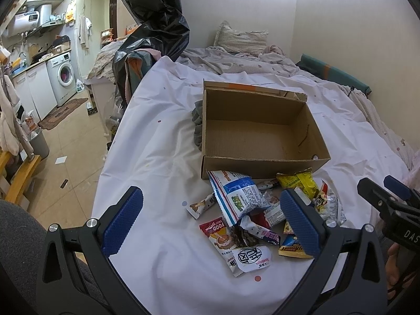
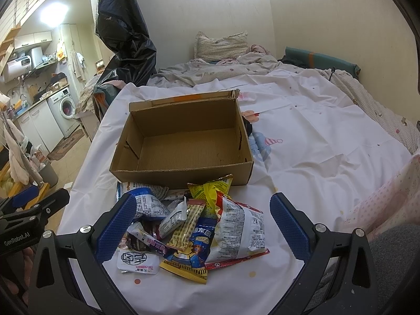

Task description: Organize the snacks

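Heap of crinkly foil snack packets (image 2: 194, 225) lies on white bedsheet (image 2: 315, 136), touching front of empty brown cardboard box (image 2: 183, 141). Light, slippery, crushable (pinch sealed edges). Left tool (image 1: 210, 218), right tool (image 2: 202, 223) both gaping, holding nothing.

Left gripper (image 1: 214, 220): jaws spread wide, nothing between the blue pads (image 1: 122, 221). Fingers point forward and slightly down. Black frame, silver screws at the finger pivots.

Right gripper (image 2: 203, 225): jaws also spread wide, pads (image 2: 290, 229) bare, gripping nothing. Same forward, slightly downward aim.

The two sit side by side, near each other, at similar height. Each shows at the edge of the other's view: right gripper (image 1: 388, 197) low on the right, left gripper (image 2: 34, 202) low on the left.
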